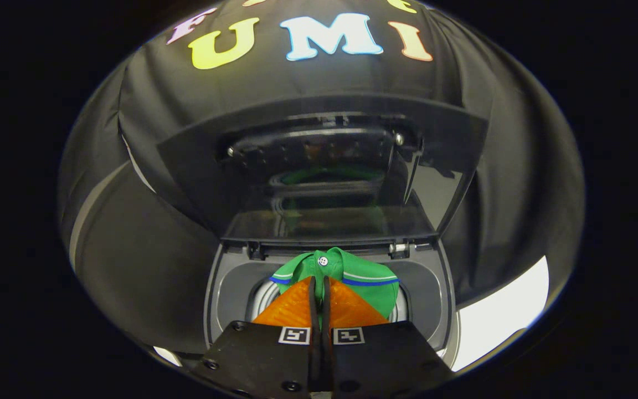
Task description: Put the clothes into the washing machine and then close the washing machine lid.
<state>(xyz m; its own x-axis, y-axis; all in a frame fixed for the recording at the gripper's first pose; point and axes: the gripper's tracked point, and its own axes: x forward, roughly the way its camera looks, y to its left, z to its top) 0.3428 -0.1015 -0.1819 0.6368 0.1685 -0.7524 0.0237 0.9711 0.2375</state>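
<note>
— Pinching what, those jaws?
— Clamped together on a fold of green polo shirt (352, 277), orange fingers (291, 310) nearly touching.
— Hanging where?
— Right over the drum opening (261, 299) of the washing machine (225, 288), partly down inside.
— And beyond?
— Lid (324, 183) raised upright, glossy, reflecting the green.
</note>
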